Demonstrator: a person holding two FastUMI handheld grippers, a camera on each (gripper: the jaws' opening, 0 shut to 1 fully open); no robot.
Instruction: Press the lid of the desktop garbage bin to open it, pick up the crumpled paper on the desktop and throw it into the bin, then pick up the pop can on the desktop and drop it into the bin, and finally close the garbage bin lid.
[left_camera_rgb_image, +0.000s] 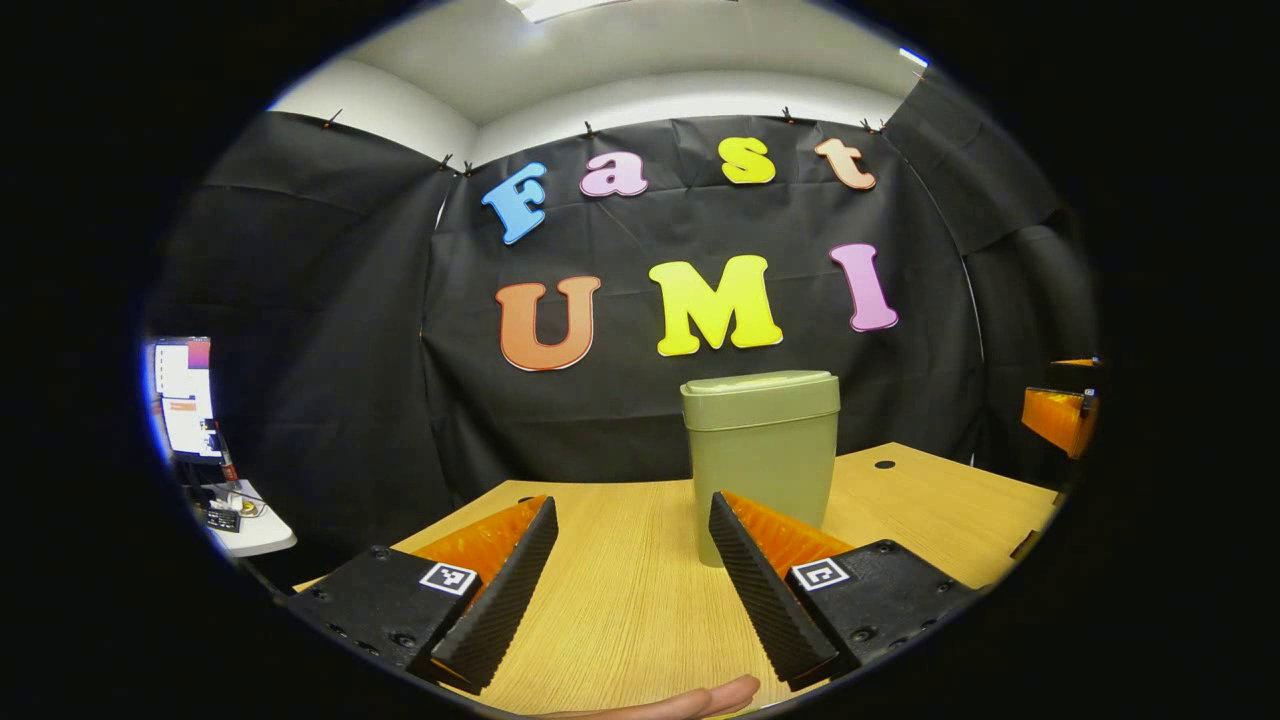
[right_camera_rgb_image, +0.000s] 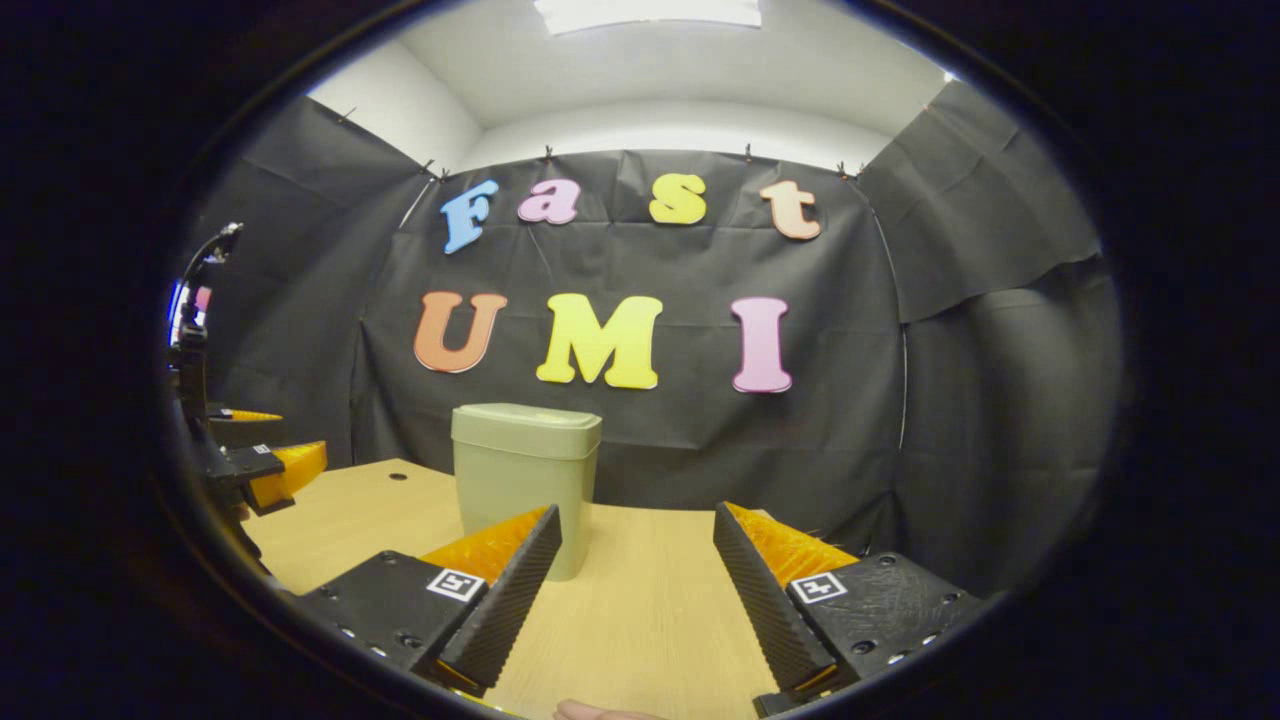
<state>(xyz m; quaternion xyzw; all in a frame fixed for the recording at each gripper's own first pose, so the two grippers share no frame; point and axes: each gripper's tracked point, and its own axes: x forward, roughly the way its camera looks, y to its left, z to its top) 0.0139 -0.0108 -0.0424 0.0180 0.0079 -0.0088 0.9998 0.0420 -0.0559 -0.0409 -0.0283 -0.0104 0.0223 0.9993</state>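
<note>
I see the desk (left_camera_rgb_image: 620, 600), wooden; the green bin (left_camera_rgb_image: 762, 450) upright mid-desk, lid down. My left claw (left_camera_rgb_image: 632, 585) spread apart, holding nothing. My right claw (right_camera_rgb_image: 636, 600) likewise apart, bin ahead-left.

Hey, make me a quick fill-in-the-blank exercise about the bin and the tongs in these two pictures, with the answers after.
1. The lid of the green garbage bin is ____.
2. The bin stands on a ____ table.
3. The left tongs are ____, with nothing between their fingers.
4. In the right gripper view, the bin stands ahead of the right tongs, toward that picture's ____ side.

Missing words: closed; wooden; open; left
</note>
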